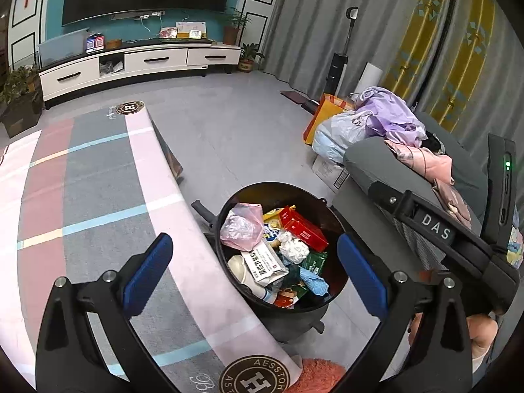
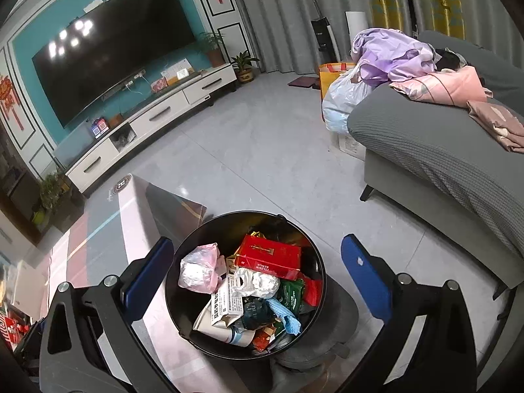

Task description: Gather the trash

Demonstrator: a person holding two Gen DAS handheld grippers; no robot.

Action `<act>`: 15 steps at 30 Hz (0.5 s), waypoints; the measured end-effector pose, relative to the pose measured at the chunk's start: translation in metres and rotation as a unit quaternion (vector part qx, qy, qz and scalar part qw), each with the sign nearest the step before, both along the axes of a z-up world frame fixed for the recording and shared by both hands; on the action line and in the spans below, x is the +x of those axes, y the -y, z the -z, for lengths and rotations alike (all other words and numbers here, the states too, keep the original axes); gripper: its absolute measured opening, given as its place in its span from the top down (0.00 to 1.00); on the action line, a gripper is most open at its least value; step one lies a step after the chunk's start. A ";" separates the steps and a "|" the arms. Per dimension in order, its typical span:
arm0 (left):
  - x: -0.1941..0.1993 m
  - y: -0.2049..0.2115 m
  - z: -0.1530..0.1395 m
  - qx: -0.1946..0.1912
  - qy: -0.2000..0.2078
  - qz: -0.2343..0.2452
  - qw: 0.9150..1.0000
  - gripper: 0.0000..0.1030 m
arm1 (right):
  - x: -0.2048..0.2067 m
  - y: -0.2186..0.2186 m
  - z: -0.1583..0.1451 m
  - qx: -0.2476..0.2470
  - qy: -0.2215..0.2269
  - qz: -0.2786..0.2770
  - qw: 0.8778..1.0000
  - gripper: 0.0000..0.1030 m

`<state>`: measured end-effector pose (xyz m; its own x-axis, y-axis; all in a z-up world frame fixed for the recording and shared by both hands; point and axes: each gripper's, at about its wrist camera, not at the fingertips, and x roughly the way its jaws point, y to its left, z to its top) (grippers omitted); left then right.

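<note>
A black round trash bin (image 1: 330, 211) (image 2: 188, 239) stands on the floor beside the table edge. It holds a pink plastic bag (image 1: 240, 226) (image 2: 199, 267), a red carton (image 1: 303, 227) (image 2: 270, 257), crumpled white paper (image 1: 293, 247) (image 2: 262, 281), a white printed box (image 1: 265, 263) (image 2: 226, 303), green packets and a blue cloth (image 1: 314, 283) (image 2: 290, 322). My left gripper (image 1: 255, 275) is open and empty above the bin. My right gripper (image 2: 257, 281) is open and empty above the bin. The right gripper's body (image 1: 458, 239) shows in the left wrist view at the right.
A low table with a pink, grey and striped cloth (image 1: 98, 196) (image 2: 98, 229) lies left of the bin. A grey sofa (image 2: 442, 163) (image 1: 376, 163) with clothes stands right. Bags (image 1: 340, 127) (image 2: 344, 98) sit by the sofa's end. A TV cabinet (image 1: 140, 62) (image 2: 154, 118) lines the far wall.
</note>
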<state>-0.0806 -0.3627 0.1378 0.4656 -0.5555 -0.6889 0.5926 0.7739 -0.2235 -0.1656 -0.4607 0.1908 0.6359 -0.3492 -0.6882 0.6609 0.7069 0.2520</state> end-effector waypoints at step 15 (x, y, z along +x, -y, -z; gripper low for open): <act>-0.001 -0.004 -0.003 0.000 0.011 -0.008 1.000 0.03 | -0.001 -0.001 0.002 -0.006 -0.008 0.006 1.000 0.03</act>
<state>-0.0818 -0.3585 0.1409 0.4894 -0.5477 -0.6786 0.5852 0.7832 -0.2101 -0.1665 -0.4601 0.1888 0.6205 -0.3646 -0.6943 0.6733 0.7016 0.2334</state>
